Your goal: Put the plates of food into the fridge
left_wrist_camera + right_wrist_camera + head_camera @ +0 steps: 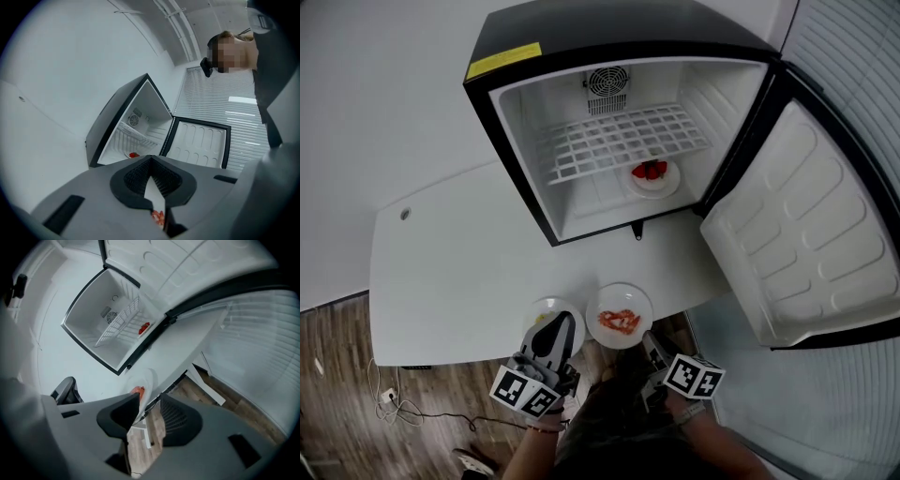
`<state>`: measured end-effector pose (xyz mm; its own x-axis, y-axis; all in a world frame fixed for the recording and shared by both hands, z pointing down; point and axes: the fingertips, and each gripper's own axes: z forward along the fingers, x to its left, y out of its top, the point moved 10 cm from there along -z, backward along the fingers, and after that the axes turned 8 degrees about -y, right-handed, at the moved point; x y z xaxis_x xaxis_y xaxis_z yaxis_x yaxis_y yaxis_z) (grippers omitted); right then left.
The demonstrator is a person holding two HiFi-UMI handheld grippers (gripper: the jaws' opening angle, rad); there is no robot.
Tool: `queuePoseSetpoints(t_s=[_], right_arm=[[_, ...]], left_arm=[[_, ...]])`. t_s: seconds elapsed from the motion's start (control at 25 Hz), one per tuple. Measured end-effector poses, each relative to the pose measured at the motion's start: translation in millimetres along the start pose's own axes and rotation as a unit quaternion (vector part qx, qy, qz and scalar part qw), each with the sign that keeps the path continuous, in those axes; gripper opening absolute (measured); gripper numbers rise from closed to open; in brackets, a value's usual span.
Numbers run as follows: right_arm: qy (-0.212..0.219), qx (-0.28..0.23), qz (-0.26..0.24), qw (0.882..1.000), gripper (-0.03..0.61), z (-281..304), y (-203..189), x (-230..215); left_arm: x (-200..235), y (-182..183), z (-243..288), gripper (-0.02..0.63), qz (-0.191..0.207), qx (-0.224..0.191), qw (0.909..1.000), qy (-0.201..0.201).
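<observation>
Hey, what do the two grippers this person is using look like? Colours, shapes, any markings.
The left gripper and the right gripper match. Each has a wide, pale grey plastic body that ends in two black, curved jaws with ribbed inner faces. Each also carries a white cube printed with black square markers: the left cube and the right cube. No cables show on either one.

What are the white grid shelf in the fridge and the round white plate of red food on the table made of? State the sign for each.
White grid shelf: likely coated metal wire, matt; thin crossing bars with gaps. Round white plate: looks like glazed ceramic, possibly melamine; smooth, even white rim.
</observation>
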<state>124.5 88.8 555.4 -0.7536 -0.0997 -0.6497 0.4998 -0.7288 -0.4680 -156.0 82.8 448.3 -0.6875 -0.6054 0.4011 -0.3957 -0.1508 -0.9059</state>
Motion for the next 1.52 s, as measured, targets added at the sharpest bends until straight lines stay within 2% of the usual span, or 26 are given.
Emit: queuePoseSetpoints(t_s=[0.2, 0.4, 0.48, 0.68, 0.92, 1.08, 1.32, 1.52], right_arm=[[0.026, 0.034, 0.076, 0.996, 0.117, 21, -6, 0], [0.045, 0.049, 0.104, 0.992, 0.115, 26, -12, 2], [0.049, 0.046, 0.111, 0.992, 0.068, 24, -11, 3], [0.069, 0.039, 0.164, 0.983, 0.023, 19, -4, 8], [0.068, 0.025, 0.165, 0.984, 0.017, 16, 17, 21], [0.081, 0.011, 0.165, 0.983, 0.017, 26, 41, 37], [0.112, -0.006, 0.163, 0.980, 0.017, 60, 91, 65], [0.120, -0.018, 0.156, 0.980, 0.017, 98, 133, 85]], left_arm=[[7, -5, -3, 0.006, -0.002, 0.004, 1.0000, 0.004], [11, -6, 2, 0.006, -0.012, 0.002, 0.9999, -0.001], [13, -5, 6, 0.006, -0.014, 0.000, 0.9999, -0.004], [17, 0, 15, 0.006, -0.016, -0.003, 0.9999, -0.006], [22, 15, 34, 0.006, -0.008, -0.013, 0.9999, -0.002], [31, 25, 54, 0.006, 0.001, -0.014, 0.9999, -0.002], [47, 36, 87, 0.006, 0.004, -0.018, 0.9998, 0.003], [60, 37, 116, 0.006, -0.001, -0.022, 0.9997, 0.007]])
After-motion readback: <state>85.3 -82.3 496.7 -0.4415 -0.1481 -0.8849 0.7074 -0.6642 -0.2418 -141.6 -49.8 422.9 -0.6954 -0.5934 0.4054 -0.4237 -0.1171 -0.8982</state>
